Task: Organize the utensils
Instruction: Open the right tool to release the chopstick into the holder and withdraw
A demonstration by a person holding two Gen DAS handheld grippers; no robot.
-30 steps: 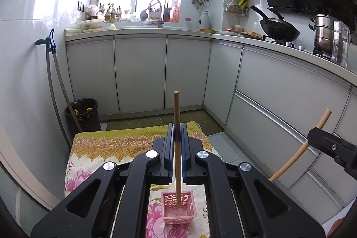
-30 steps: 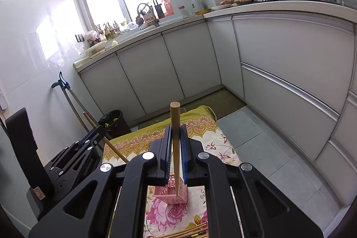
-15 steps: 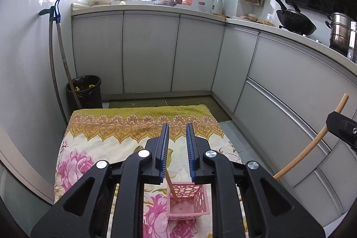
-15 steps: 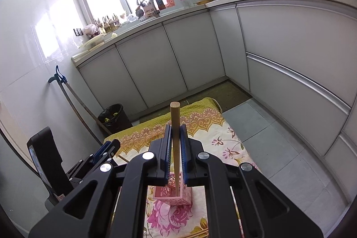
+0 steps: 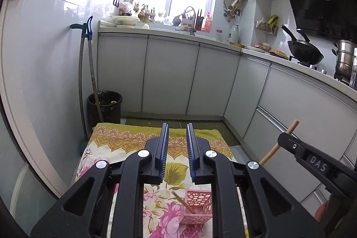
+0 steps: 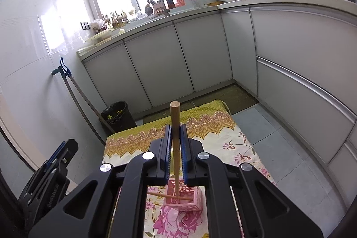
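Chopstick (image 6: 175, 137) pinched upright in right claw (image 6: 175, 142); left claw (image 5: 176, 148) parted, seemingly empty.

A flowered cloth (image 5: 125, 142) covers the low surface beneath the tool, its yellow border at the far end. Beyond it, left of the tool's line, a black bin (image 5: 104, 106) stands by two poles (image 5: 86, 81) leaning on the tiled wall. Grey cabinets (image 5: 169, 77) run ahead and along the right, where a wok (image 5: 304, 54) and a steel pot (image 5: 344, 59) sit on the counter.
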